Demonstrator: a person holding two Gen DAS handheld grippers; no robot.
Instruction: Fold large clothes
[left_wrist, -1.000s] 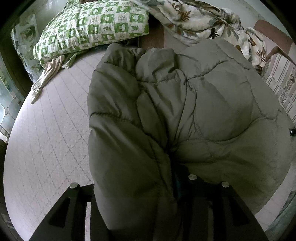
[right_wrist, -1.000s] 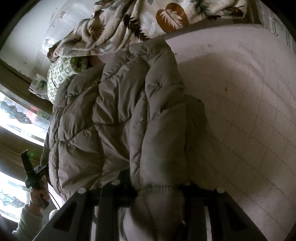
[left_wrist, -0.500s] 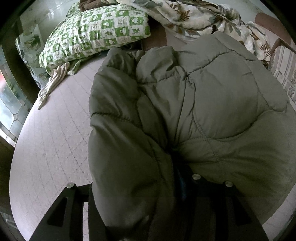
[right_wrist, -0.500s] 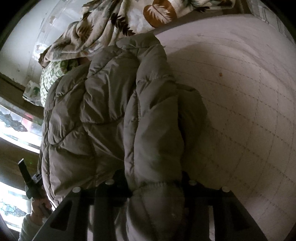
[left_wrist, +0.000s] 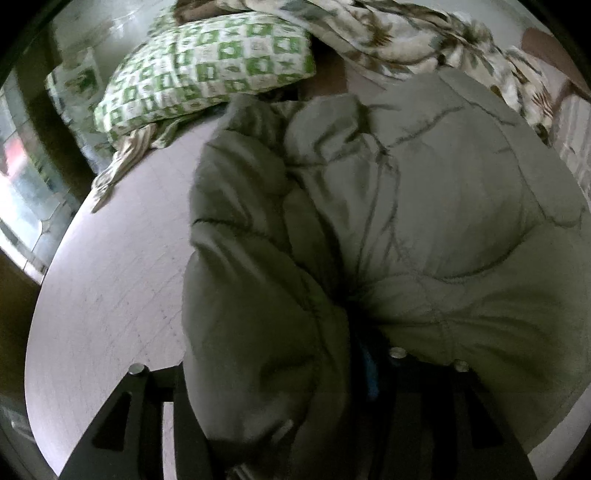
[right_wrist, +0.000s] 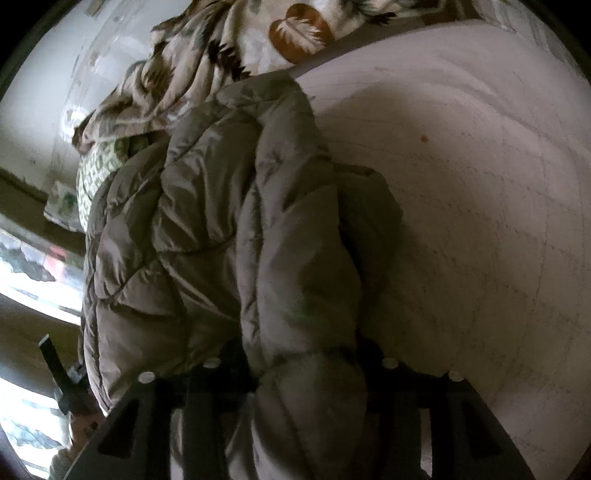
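A grey-green quilted puffer jacket (left_wrist: 406, 206) lies bunched on a pale quilted mattress (left_wrist: 110, 277). My left gripper (left_wrist: 295, 398) is shut on a thick fold of the jacket's near edge; the fabric bulges over the jaws and hides the fingertips. In the right wrist view the same jacket (right_wrist: 221, 229) runs away from me. My right gripper (right_wrist: 303, 387) is shut on its ribbed cuff end, which fills the gap between the jaws. The left gripper's handle (right_wrist: 59, 373) shows at the lower left of the right wrist view.
A green-and-white checked pillow (left_wrist: 207, 70) lies at the head of the bed. A leaf-print blanket (left_wrist: 399, 33) is heaped behind the jacket and also shows in the right wrist view (right_wrist: 229, 48). A window (right_wrist: 29, 266) is at the left. Bare mattress (right_wrist: 480, 221) spreads right.
Both grippers have moved forward along the bed with the jacket held; the pillow and blanket sit lower and nearer in the views. Both grips are unchanged.
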